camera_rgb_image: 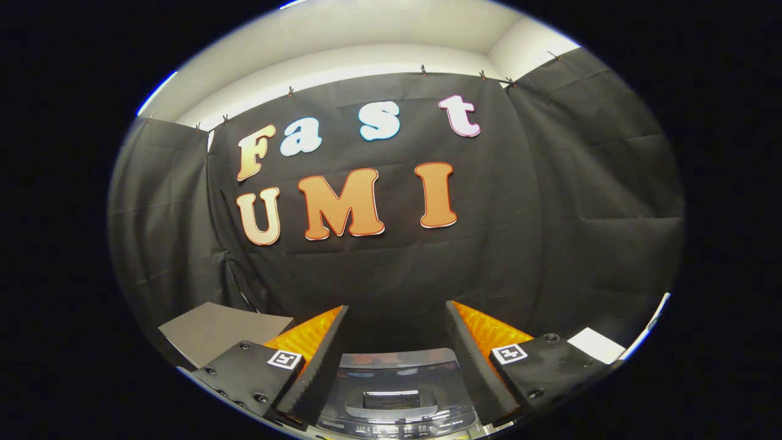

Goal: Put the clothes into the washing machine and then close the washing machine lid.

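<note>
The washing machine (397, 397) sits low between your gripper (397, 324) fingers, its lid (397, 373) down and control panel nearest you. Your gripper is spread wide, grasping nothing. A grey board (214, 327) lies to the left.

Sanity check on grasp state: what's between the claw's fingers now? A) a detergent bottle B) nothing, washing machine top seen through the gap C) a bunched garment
B: the claw is open and holds nothing, its fingers spread apart, with the washing machine top visible below in the gap.
</note>
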Tool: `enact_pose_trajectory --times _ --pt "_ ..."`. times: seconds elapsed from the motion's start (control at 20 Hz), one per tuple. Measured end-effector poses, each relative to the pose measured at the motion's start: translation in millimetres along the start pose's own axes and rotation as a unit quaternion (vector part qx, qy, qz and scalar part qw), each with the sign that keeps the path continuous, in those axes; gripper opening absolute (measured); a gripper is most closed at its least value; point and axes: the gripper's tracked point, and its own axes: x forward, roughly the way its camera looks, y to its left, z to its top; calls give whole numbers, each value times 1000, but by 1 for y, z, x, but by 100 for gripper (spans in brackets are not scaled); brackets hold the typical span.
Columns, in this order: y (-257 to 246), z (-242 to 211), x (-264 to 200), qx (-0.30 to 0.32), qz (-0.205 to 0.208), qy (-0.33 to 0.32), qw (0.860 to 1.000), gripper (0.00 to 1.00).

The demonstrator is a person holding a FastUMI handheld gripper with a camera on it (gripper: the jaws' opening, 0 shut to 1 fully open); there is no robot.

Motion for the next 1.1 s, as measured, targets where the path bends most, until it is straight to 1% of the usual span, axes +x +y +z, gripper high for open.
enact_pose_trajectory --times 0.35,0.7,1.1 --pt "-14 1 -20 7 -17 -9 1000 98" --pt "-26 1 -25 19 -27 -12 999 98" --pt "-28 5 -28 30 -24 -21 999 98"
